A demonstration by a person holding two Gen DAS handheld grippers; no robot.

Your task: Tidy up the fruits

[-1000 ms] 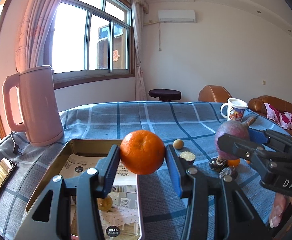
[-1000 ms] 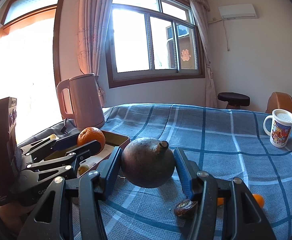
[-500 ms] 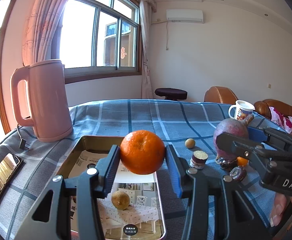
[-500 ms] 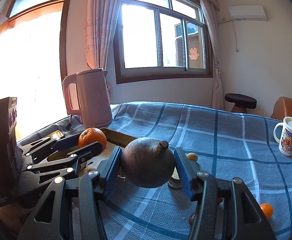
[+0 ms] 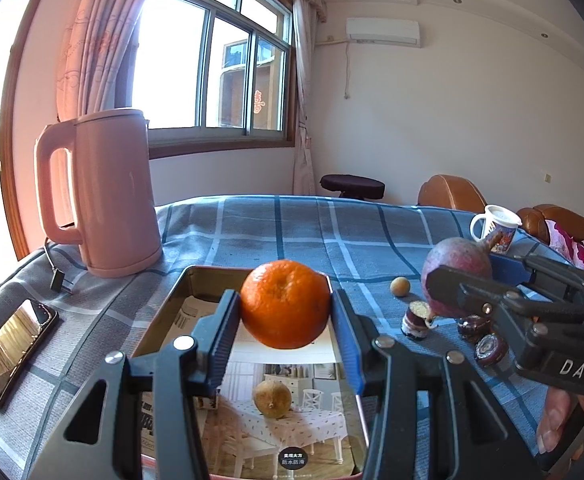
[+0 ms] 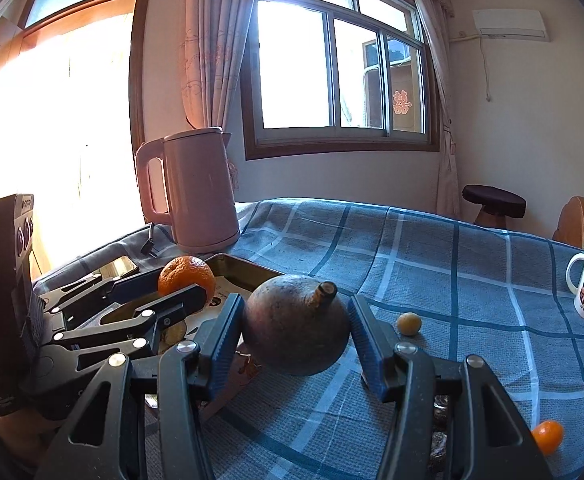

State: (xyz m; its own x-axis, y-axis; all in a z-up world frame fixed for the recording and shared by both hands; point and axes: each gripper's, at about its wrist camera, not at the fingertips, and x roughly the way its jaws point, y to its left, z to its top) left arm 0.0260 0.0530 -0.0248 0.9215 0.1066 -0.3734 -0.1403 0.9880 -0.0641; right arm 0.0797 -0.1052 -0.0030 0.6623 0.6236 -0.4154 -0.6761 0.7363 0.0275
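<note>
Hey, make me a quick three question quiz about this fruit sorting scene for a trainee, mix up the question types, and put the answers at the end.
1. True or false: the left gripper is shut on an orange.
2. Multiple choice: What already lies in the metal tray? A) a mug B) a small brownish round fruit C) a phone
3. Short answer: What does the right gripper hold?

Key
1. True; it is held above the tray.
2. B, the brownish fruit lies on the tray's printed paper liner.
3. A dark purplish round fruit with a stubby stem, clamped above the blue checked cloth.
</note>
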